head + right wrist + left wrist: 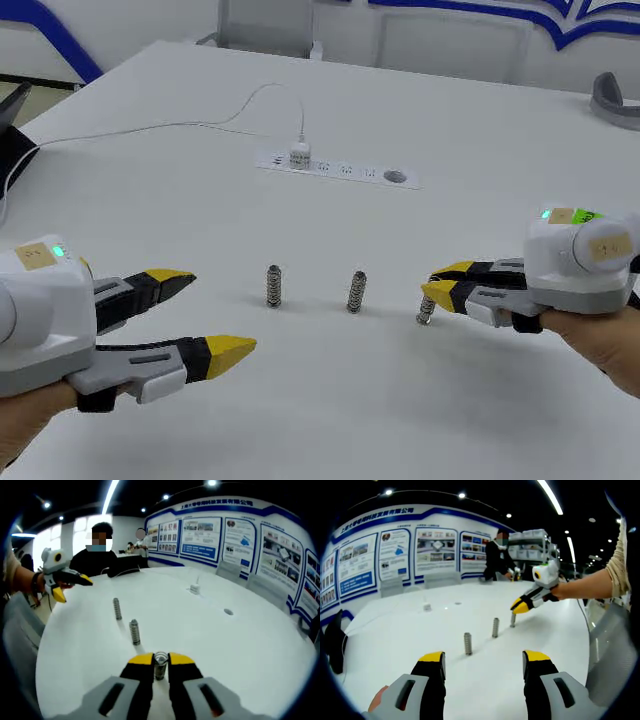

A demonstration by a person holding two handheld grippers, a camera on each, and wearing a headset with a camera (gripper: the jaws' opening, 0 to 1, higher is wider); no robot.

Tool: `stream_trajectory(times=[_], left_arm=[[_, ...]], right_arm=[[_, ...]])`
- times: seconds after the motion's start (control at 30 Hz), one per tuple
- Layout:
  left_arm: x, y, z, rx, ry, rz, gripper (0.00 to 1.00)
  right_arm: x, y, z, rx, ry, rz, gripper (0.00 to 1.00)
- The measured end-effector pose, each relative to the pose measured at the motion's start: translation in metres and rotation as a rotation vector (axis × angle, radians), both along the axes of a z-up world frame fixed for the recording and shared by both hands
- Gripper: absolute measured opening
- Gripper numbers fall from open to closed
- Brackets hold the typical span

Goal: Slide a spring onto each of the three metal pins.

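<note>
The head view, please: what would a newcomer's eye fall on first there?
First, the row of three springs standing on the white table: the left spring, the middle spring and the right spring. Next, the right gripper, its yellow-tipped jaws closed on the right spring, while the left gripper hangs open at the front left.

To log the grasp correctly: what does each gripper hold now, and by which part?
The right gripper pinches the small coiled grey metal spring nearest it by its upper end. The left gripper is open and holds nothing.
</note>
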State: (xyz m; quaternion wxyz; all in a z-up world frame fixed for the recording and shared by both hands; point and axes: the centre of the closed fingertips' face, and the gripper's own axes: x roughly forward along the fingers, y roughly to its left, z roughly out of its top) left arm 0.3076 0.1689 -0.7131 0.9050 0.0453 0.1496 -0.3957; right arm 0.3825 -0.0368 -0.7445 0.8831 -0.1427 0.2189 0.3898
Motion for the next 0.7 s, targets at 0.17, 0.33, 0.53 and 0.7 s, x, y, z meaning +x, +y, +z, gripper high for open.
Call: stream_trajectory(times=[0.17, 0.33, 0.53, 0.7], left_arm=[[0.0, 0.0, 0.0, 0.0, 0.001, 0.002, 0.64], [-0.001, 0.0, 0.0, -0.001, 0.004, 0.001, 0.62], [0.0, 0.001, 0.001, -0.008, 0.011, 0.001, 0.61], [0.001, 0.001, 0.002, -0.007, 0.0, 0.002, 0.62]], right_arm=[[0.002, -0.001, -0.004, -0.003, 0.006, -0.008, 0.12], [0.003, -0.002, -0.007, -0.006, 0.01, -0.013, 0.12], [0.002, -0.001, -0.009, -0.012, 0.013, -0.016, 0.12], [0.001, -0.001, -0.012, -0.017, 0.016, -0.017, 0.12]])
